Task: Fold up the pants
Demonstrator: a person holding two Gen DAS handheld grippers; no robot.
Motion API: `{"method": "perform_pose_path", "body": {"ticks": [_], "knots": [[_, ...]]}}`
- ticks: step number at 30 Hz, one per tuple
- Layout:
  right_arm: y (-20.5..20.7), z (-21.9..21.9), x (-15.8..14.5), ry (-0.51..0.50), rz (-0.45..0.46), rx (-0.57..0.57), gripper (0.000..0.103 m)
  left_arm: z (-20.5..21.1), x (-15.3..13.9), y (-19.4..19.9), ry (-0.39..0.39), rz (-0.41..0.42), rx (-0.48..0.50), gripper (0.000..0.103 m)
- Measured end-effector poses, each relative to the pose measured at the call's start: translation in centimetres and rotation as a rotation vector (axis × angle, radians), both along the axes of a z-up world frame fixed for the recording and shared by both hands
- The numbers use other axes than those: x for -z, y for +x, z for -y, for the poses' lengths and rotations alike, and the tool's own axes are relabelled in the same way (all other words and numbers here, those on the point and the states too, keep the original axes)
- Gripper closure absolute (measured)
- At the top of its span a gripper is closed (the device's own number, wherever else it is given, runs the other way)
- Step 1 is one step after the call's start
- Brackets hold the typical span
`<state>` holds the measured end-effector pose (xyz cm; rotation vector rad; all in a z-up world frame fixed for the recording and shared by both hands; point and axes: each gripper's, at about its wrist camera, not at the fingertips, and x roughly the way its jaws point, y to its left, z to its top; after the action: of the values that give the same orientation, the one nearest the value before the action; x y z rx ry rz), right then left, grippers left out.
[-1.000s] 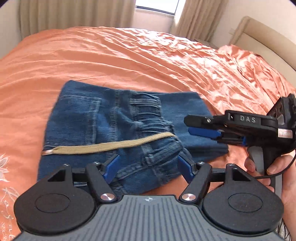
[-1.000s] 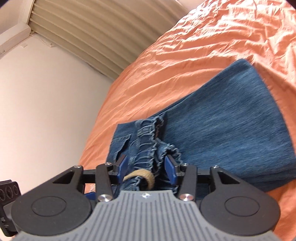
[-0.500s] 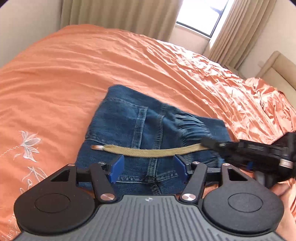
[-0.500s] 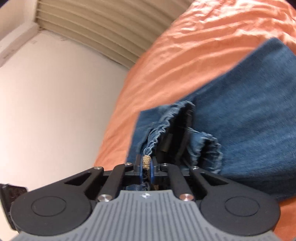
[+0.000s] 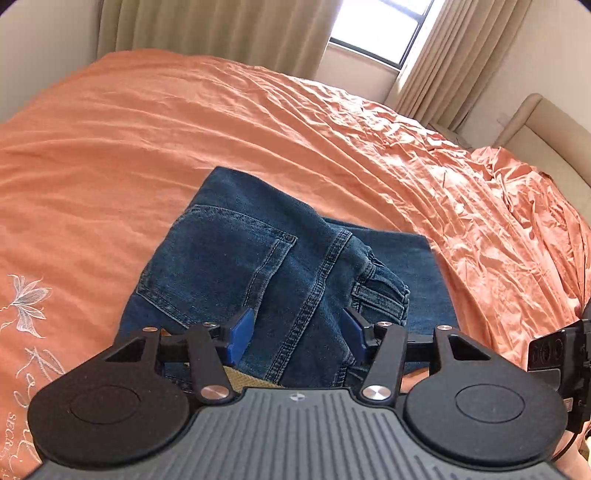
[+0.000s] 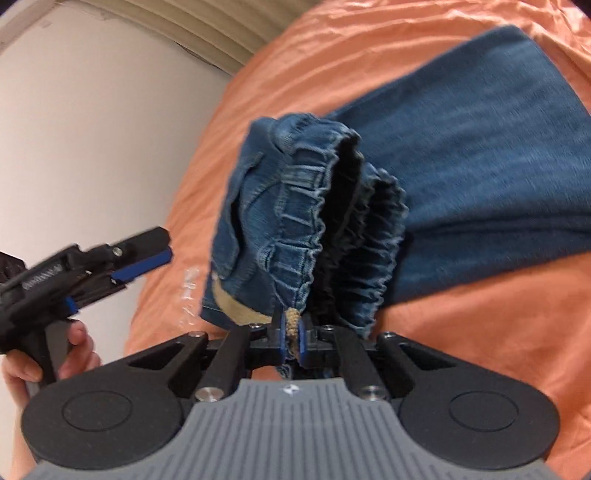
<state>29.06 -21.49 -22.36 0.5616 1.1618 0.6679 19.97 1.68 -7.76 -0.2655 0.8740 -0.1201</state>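
Blue jeans lie folded on the orange bed, back pocket up. My left gripper hovers over their near edge. Its jaws are closing, denim lies between and below them, and the pads do not press on it. A tan drawstring peeks out just under the left finger. My right gripper is shut on the drawstring at the elastic waistband and holds that end lifted. The left gripper shows at the left, in a person's hand. The folded legs lie flat beyond.
The wrinkled orange bedsheet spreads all around the jeans, with white embroidery at the near left. Beige curtains, a window and a padded headboard stand beyond. A white wall lies left of the bed.
My right gripper shut on the drawstring and lifted the waistband toward itself. The left gripper moved closer over the jeans and its jaws narrowed. The cord no longer lies across the denim.
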Motion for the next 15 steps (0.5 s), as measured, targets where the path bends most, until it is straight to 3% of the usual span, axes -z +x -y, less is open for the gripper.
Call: {"method": "perform_pose_path", "body": {"ticks": [2,5,7,8,10,15], "knots": [[0.3,-0.5,0.9,-0.056,-0.019,-0.009,0.102,0.6,1.4,0.8,0.005,-0.039,0.015,0.044],[0.5,-0.5,0.6,-0.048,0.007,-0.006,0.1,1.1,3.7,1.9,0.021,-0.105,0.02,0.05],[0.1,0.0,0.0,-0.026,0.034,0.001,0.092,0.9,5.4,2.5,0.035,-0.156,0.003,0.054],[0.3,-0.1,-0.3,-0.011,0.041,0.018,0.088,0.7,6.0,2.6,0.03,-0.168,-0.005,0.054],[0.5,0.9,-0.7,0.039,0.055,0.063,0.068,0.3,6.4,2.6,0.007,-0.169,-0.009,0.054],[2.6,4.0,-0.4,0.193,0.044,0.229,0.066,-0.6,5.6,2.5,-0.032,-0.152,0.007,0.054]]}}
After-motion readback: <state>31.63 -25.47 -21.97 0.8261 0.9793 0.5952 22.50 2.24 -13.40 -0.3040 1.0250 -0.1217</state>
